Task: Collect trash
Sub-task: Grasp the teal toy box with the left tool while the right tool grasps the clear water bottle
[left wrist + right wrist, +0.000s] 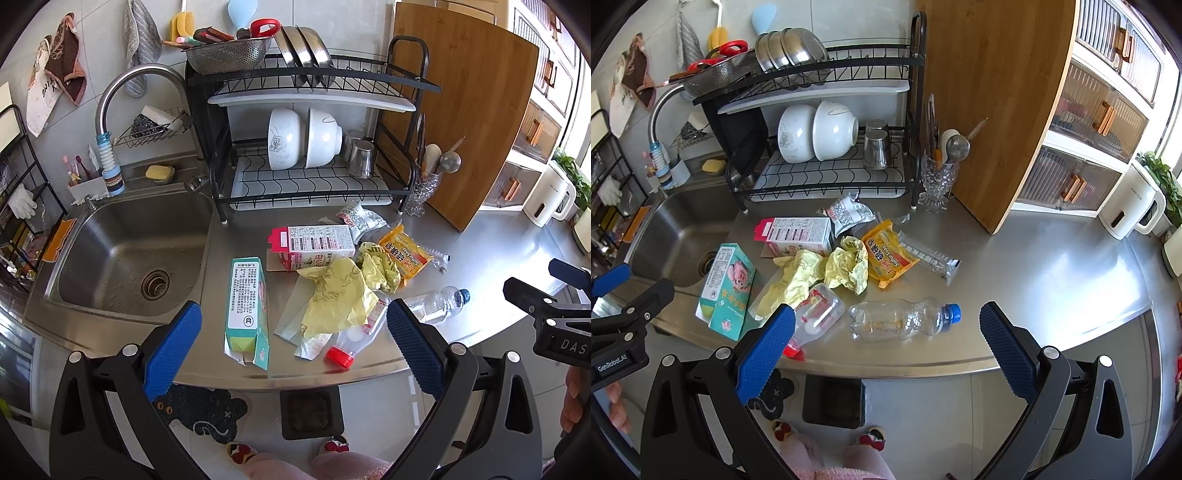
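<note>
**Light, crushable litter at the counter edge, both grippers empty**

I hold both tools back from the steel counter (1052,273), fingers spread wide and gripping nothing: left gripper (294,343) faces the teal carton (246,310), right gripper (887,345) faces the clear bottle (903,319).

The trash lies clustered between the sink (122,258) and the cutting board (993,110). I judge all of it light. The clear bottle lies on its side, looks empty, and will likely roll and dent; I would take it across the ribbed middle. The small red-capped bottle (816,319) sits at the counter lip, easy to knock off. The yellow crumpled paper (341,291) is soft and springy, so pinch a thick fold. The pink carton (314,247) is stiff; grip across its narrow sides.

The paper covers part of the pink carton and red-capped bottle. The bin (833,402) below is partly cut off by the counter edge; its contents are too dark to make out.
</note>
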Available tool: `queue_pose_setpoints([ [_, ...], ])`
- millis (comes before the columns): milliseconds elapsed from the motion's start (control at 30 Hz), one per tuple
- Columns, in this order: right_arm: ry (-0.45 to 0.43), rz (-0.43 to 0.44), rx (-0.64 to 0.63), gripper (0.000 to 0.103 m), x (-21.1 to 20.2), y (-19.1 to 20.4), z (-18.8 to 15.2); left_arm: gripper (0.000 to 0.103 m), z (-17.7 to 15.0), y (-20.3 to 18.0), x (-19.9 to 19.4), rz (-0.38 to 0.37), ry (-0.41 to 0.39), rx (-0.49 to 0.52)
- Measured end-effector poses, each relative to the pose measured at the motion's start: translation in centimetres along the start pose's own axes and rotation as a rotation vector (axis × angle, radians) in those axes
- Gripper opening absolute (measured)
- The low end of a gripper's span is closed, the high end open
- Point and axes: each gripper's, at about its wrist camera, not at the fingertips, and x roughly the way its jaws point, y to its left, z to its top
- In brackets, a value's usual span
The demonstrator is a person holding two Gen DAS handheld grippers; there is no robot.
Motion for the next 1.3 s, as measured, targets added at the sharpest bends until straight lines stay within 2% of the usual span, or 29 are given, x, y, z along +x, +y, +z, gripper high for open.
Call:
queue_pose_setpoints([
  [233,0.017,0.007,0.014,0.100,0.7,-0.5,0.0,0.095,0.0,0.0,0.5,-0.002,0.011,0.002],
  [433,0.034,0.048,0.089,0.100,2.2,-3.2,1.0,0.095,0.2,1.0,2.1,-0.016,0.033,-0.012],
  [567,0.087,0.099,0.131,0.100,4.3,-4.7,1.3,0.095,0.4,2.1,3.6,-0.058,0.054,-0.027],
  [700,0.146,0.092,0.151,0.100,6.9,-5.4,1.1,0.095,0.7,3.0,5.3,-0.041,0.066,-0.017],
  [867,0.201,0.160,0.242,0.100,9.7,-6.5,0.3,0.095,0.8,4.2,8.4,-0.006,0.133,0.014],
  [933,0.228,0.170,0.274,0.097,10.8,-6.7,-0.1,0.095,0.6,4.6,9.7,0.005,0.157,0.022],
  [1000,0.271,0.189,0.323,0.088,11.9,-6.9,-0.6,0.095,0.6,5.0,10.9,0.003,0.176,0.033],
  [1033,0.289,0.193,0.340,0.087,12.4,-6.8,-0.9,0.094,0.6,5.1,11.4,0.000,0.185,0.041],
  [1133,0.312,0.150,0.362,0.086,13.5,-6.3,-1.5,0.087,0.6,5.3,12.8,-0.016,0.203,0.063],
  [1300,0.353,0.122,0.462,0.086,15.4,-6.3,-2.4,0.086,1.0,5.7,14.7,-0.040,0.219,0.102],
])
